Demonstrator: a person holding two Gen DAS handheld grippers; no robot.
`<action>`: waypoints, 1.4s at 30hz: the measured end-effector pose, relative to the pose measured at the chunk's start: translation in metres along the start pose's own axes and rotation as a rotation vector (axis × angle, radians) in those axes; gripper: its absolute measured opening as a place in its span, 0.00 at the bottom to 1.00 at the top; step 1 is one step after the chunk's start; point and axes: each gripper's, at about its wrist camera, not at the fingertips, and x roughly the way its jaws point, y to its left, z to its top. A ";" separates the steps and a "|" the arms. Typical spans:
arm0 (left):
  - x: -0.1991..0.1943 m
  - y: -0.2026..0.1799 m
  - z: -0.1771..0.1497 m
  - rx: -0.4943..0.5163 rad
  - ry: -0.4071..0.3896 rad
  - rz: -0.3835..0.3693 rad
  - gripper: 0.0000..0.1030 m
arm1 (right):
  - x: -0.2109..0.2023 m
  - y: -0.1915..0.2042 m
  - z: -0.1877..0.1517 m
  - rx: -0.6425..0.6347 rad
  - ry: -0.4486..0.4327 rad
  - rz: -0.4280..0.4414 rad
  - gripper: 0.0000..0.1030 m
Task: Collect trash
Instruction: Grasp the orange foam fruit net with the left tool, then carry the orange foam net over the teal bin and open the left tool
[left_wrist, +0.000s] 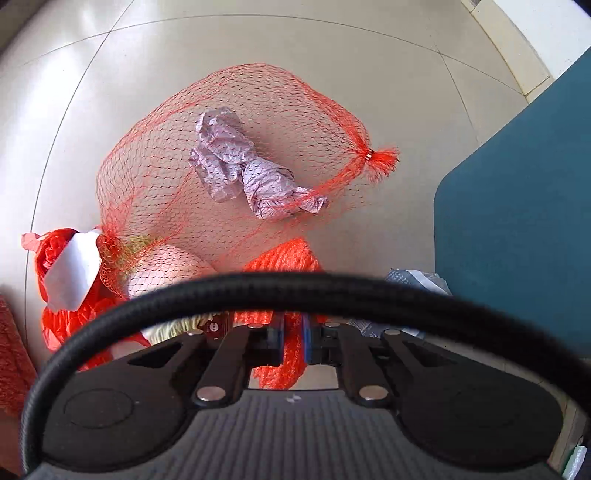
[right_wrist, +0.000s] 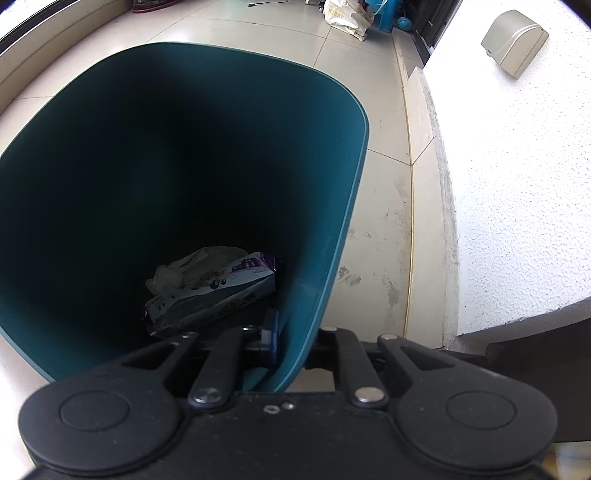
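Two grips hold: the left gripper has its fingers pinched on the red mesh bag on the floor; the right gripper clamps the teal bin wall. I'd lift the mesh high, clearing the rim before release.

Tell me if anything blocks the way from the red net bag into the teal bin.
Nothing visible does. The left gripper is shut on the red net bag, the teal bin is open-topped, held at its rim by the right gripper, with only a wrapper at the bottom.

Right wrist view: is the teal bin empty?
No. A crumpled wrapper and a pale plastic bag lie at the bottom of the teal bin.
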 end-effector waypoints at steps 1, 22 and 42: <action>-0.009 -0.001 0.001 0.006 -0.004 0.007 0.08 | 0.000 0.000 0.000 0.000 0.000 0.000 0.10; -0.229 -0.105 0.021 0.187 -0.215 -0.132 0.08 | 0.000 -0.017 -0.003 0.028 -0.012 0.023 0.10; -0.168 -0.237 0.052 0.362 -0.188 -0.171 0.08 | 0.002 -0.021 -0.008 0.031 -0.019 0.029 0.09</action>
